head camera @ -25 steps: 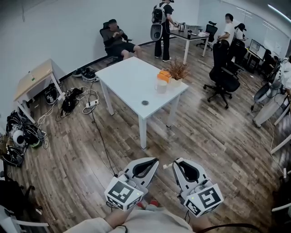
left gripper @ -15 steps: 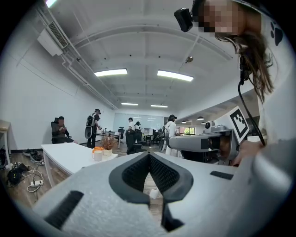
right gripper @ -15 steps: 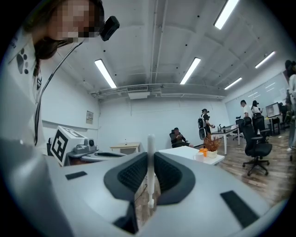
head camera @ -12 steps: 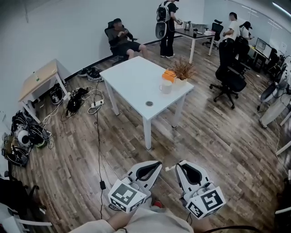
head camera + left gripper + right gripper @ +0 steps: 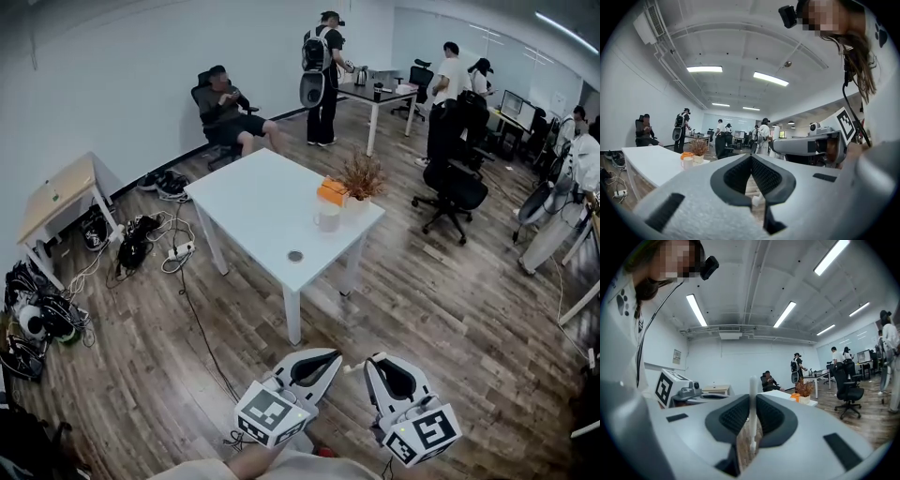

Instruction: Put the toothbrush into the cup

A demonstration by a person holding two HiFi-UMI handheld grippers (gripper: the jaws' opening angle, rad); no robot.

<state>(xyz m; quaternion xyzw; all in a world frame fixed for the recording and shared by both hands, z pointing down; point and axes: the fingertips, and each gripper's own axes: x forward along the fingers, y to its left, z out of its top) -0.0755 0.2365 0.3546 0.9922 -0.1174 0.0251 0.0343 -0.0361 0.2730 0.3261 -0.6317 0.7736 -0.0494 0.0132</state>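
1. Head view: the white table [image 5: 253, 202] stands mid-frame. The cup [image 5: 327, 218] sits near its right edge, beside an orange box [image 5: 332, 191] and a potted plant [image 5: 361, 178]. The left gripper [image 5: 330, 356] and right gripper [image 5: 371, 360] sit at the bottom edge, well apart from the table.
2. Left gripper view: the jaws meet at their tips with nothing clamped between them. The cup shows at left-centre, on the table.
3. Right gripper view: the jaws are clamped on the white toothbrush [image 5: 752, 394], which stands upright at frame centre.
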